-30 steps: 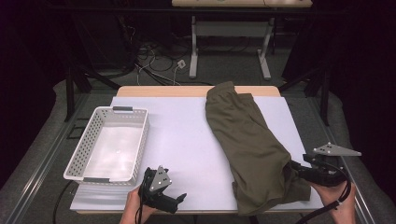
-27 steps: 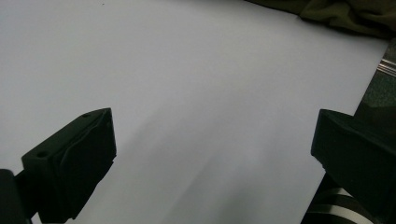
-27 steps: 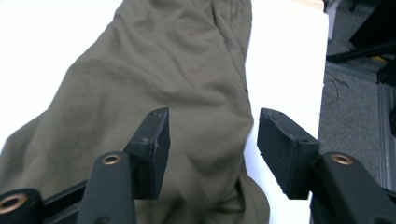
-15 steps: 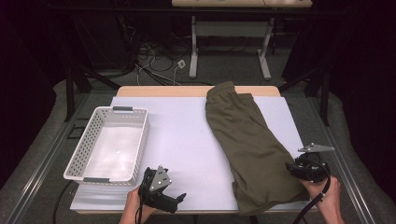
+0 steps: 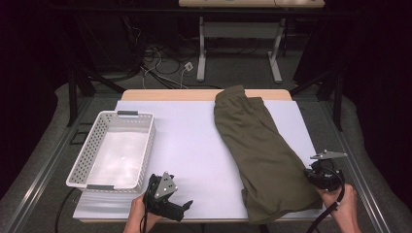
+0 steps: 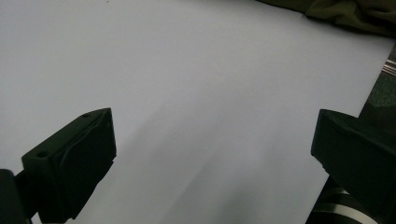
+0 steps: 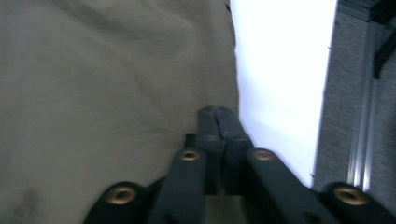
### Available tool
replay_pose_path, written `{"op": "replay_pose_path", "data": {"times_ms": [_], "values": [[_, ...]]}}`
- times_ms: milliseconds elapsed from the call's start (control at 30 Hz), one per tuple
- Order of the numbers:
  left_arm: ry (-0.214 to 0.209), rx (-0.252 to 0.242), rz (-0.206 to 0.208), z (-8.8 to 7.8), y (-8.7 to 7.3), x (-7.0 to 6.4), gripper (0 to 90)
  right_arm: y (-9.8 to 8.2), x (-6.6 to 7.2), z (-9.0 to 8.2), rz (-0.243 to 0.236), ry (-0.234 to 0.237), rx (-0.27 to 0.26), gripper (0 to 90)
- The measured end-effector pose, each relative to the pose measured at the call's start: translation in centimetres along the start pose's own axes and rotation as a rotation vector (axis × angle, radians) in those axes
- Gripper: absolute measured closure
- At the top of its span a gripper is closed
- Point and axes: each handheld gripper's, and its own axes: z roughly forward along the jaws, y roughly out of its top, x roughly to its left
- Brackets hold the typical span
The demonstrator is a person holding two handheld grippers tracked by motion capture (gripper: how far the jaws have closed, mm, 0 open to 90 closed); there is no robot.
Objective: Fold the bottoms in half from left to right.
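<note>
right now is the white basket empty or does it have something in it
Empty. The high view shows the white basket with its bare white bottom in full sight; the olive garment lies apart on the table's right side.

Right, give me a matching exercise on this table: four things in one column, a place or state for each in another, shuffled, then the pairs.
Things:
1. white basket
2. olive-green garment
3. left gripper
4. right gripper

Places or states:
A. jaws pressed together at the cloth's edge
B. empty, at the table's left side
C. jaws wide apart over bare white tabletop
D. spread lengthwise along the table's right half

Pairs: 1-B, 2-D, 3-C, 4-A
</note>
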Motion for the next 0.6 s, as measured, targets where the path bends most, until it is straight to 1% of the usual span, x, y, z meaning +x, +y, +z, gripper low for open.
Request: {"op": "replay_pose_path", "data": {"times_ms": [67, 100, 133, 167, 200, 233, 300, 333, 367, 400, 433, 500, 567, 600], "values": [[-0.001, 0.000, 0.001, 0.0, 0.0, 0.0, 0.0, 0.2, -0.1, 0.2, -0.004, 0.012, -0.010, 66.8], [0.003, -0.010, -0.002, 0.1, 0.0, -0.1, 0.0, 0.3, -0.1, 0.3, -0.001, 0.018, -0.024, 60.4], [0.005, -0.005, -0.001, 0.1, 0.0, -0.1, 0.0, 0.6, 0.0, 0.3, 0.000, 0.037, -0.040, 54.8], [0.007, -0.005, -0.005, 0.1, 0.0, -0.1, 0.0, 0.9, 0.1, 0.4, -0.008, 0.051, -0.045, 50.4], [0.009, -0.004, -0.003, 0.2, 0.0, -0.1, 0.1, 1.3, 0.3, 0.5, -0.014, 0.067, -0.063, 47.3], [0.003, -0.003, -0.011, 0.2, 0.0, -0.1, 0.0, 1.7, 0.5, 0.6, -0.020, 0.079, -0.078, 45.7], [0.001, 0.000, -0.009, 0.2, 0.0, -0.1, 0.1, 2.6, 0.9, 1.0, -0.036, 0.090, -0.090, 44.9], [0.004, 0.000, -0.005, 0.2, 0.0, -0.2, 0.0, 3.2, 1.0, 1.2, -0.054, 0.089, -0.095, 44.6], [0.002, -0.003, -0.003, 0.2, 0.0, -0.2, 0.0, 4.1, 1.2, 1.6, -0.056, 0.107, -0.097, 44.6], [0.001, -0.003, 0.000, 0.3, 0.0, -0.2, 0.0, 4.7, 1.3, 1.9, -0.059, 0.114, -0.102, 44.9], [0.001, -0.004, 0.000, 0.3, 0.0, -0.2, 0.0, 5.8, 1.5, 2.5, -0.076, 0.113, -0.109, 45.5], [0.002, -0.004, -0.001, 0.2, 0.0, -0.2, 0.0, 7.3, 1.8, 3.4, -0.090, 0.115, -0.112, 46.4], [0.003, -0.004, -0.006, 0.2, 0.0, -0.1, 0.0, 9.0, 2.0, 4.6, -0.102, 0.118, -0.115, 48.3], [0.003, -0.005, -0.009, 0.2, 0.0, -0.1, 0.0, 9.6, 2.0, 5.2, -0.098, 0.117, -0.117, 49.1]]}}
